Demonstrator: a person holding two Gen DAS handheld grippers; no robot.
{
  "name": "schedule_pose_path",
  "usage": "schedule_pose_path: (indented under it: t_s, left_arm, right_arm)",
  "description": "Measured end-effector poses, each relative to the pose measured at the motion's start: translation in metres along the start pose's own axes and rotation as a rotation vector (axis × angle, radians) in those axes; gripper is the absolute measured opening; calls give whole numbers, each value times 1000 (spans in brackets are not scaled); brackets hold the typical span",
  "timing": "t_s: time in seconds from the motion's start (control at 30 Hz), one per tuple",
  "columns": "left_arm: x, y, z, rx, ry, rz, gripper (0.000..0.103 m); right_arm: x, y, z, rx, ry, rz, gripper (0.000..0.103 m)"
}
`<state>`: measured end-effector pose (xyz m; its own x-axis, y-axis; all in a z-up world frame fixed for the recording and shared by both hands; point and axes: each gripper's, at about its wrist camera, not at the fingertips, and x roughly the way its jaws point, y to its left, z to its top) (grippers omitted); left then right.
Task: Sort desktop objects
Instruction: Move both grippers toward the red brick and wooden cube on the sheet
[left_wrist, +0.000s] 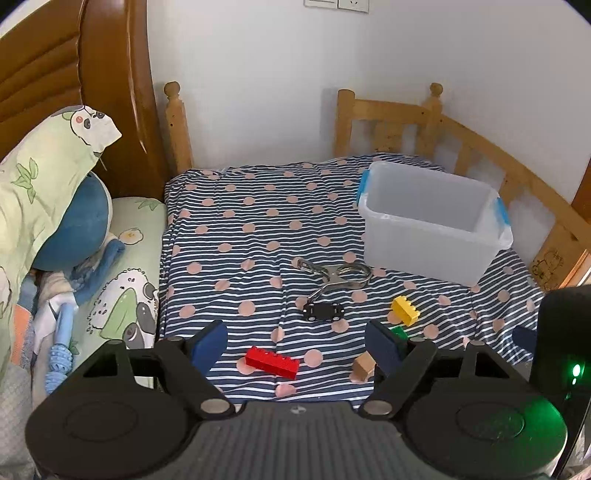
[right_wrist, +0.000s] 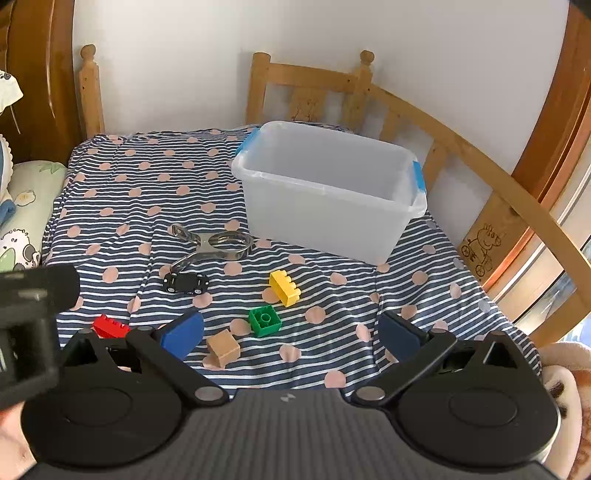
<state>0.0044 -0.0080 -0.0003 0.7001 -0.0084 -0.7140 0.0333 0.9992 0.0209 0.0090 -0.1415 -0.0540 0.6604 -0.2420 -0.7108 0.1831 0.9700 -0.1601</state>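
On the striped, dotted sheet lie a red brick, a wooden cube, a yellow brick, a black toy car and a metal clamp. A green brick sits near the wooden cube. A translucent bin with blue clips stands at the back right and looks empty. My left gripper is open just above the red brick. My right gripper is open, with the cube and green brick between its fingers' line, untouched.
Wooden bed rails fence the back and right side. A dark headboard, a pillow and bedding with a blue plush crowd the left. The other gripper's body shows at the left of the right wrist view.
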Motion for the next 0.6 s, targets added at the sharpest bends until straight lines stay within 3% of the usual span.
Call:
schedule_pose_path:
  t_s: [0.43, 0.6]
  left_arm:
    - [6, 9, 2, -5, 32, 9, 83]
    - [16, 13, 2, -21, 63, 21, 71]
  right_arm:
    - [4, 1, 1, 2, 0, 5, 103]
    - [7, 0, 0, 1, 9, 10, 103]
